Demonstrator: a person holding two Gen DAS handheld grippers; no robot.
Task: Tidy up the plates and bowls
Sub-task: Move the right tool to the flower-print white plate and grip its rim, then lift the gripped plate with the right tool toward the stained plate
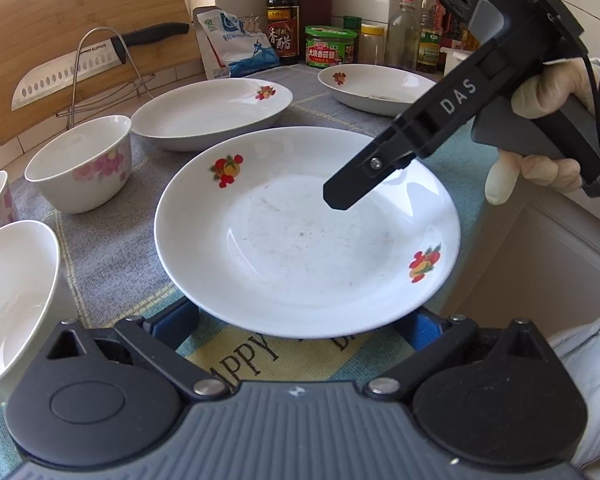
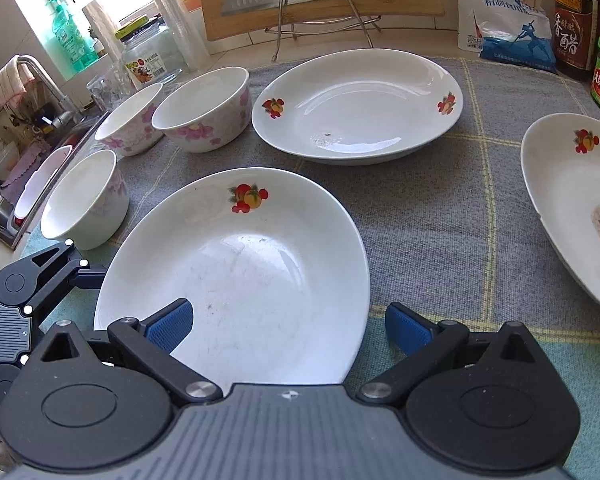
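Grey cloth (image 2: 440,216) bears plate (image 2: 260,264) between right gripper (image 2: 288,328) fingers (image 2: 172,320).

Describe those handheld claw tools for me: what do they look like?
Each claw is black plastic with a ribbed grey body and two blue textured pads on hinged black arms with silver pivot pins. The right claw carries white "DAS" lettering, a grey pistol handle and a black cable. The right hand wears a pale glove.

White plates (image 2: 356,108) with red-and-orange fruit motifs. White bowls (image 2: 204,110) with pink flower prints. Grey woven mat (image 2: 440,216) crossed by yellow lines; blue pads (image 2: 170,324) on black gripper fingers.
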